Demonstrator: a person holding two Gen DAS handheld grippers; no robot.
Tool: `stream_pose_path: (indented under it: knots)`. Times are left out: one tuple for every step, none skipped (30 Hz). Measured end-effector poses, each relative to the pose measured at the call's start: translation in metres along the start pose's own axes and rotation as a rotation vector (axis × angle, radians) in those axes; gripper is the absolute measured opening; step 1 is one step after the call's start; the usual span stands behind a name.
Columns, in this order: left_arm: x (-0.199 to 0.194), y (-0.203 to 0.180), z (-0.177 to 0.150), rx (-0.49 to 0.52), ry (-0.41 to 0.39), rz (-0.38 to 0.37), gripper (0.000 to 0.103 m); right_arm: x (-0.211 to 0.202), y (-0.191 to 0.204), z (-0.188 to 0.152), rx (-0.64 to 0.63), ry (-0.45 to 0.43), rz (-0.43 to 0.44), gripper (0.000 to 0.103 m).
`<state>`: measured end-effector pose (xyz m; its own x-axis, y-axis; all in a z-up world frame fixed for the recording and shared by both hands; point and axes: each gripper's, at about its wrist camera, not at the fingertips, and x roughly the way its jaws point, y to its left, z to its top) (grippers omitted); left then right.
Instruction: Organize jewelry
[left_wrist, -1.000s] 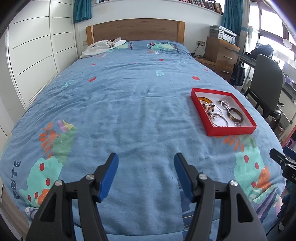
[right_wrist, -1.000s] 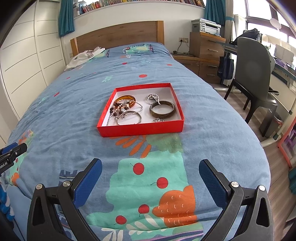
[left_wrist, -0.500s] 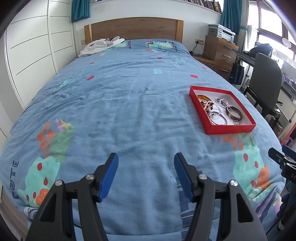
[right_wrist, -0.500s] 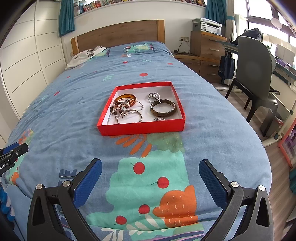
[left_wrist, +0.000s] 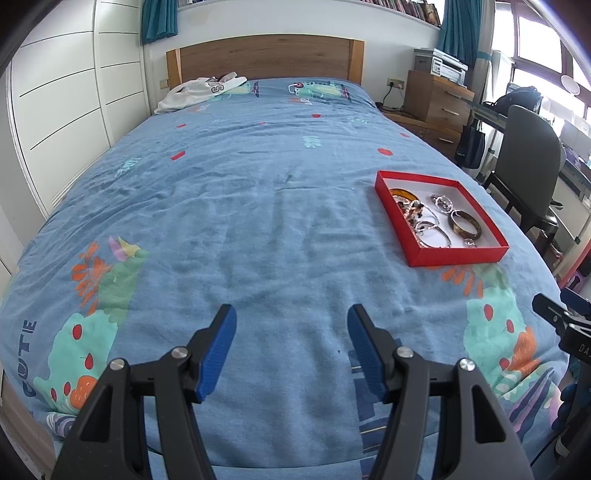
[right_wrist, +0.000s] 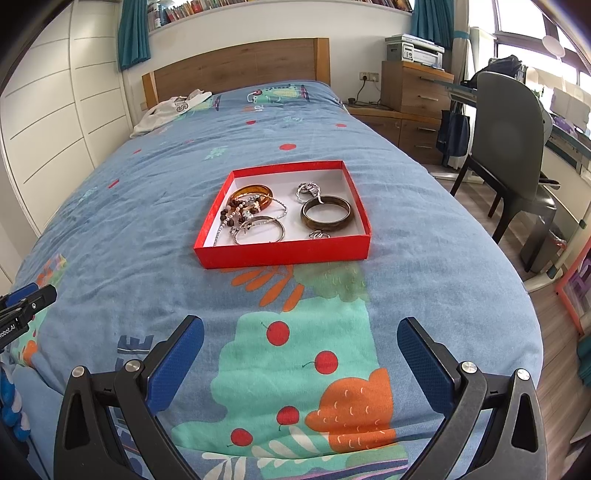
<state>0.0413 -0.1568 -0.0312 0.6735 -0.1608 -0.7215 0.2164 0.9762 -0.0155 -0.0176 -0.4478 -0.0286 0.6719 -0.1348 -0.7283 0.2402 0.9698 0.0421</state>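
So the red box (right_wrist: 282, 254) is sitting on the blue bedspread (right_wrist: 147, 221), lid off, white inside, with all the jewelry piled in it. Left half has an amber bangle (right_wrist: 253, 192), a beaded bracelet (right_wrist: 240, 214) and a silver bangle (right_wrist: 258, 230) tangled together; right half has a dark brown bangle (right_wrist: 325, 214) plus some small silver bits. Left gripper (left_wrist: 288, 336) and right gripper (right_wrist: 301, 350) both hang over the near end of the bed, jaws spread apart, nothing between them, well short of the box.

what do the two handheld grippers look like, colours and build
Both match: the left gripper and right gripper have black plastic arms with triangular cut-outs, silver pivot bolts, and blue textured pads on the fingers. No sleeves or cables are visible.
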Motion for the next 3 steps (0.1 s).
stream_pose_path:
  knots:
    - [0.0, 0.0, -0.0001, 0.001, -0.001, -0.001, 0.061, 0.0, -0.0001, 0.0001, 0.001, -0.001, 0.001, 0.102]
    - [0.0002, -0.0001, -0.0004, 0.002, -0.001, -0.001, 0.061, 0.0001, -0.0001, 0.0, 0.001, 0.0, 0.001, 0.102]
    - [0.0002, -0.0002, -0.0005, 0.002, 0.0, -0.001, 0.061, 0.0001, -0.0001, 0.0001, 0.001, 0.0, 0.001, 0.102]
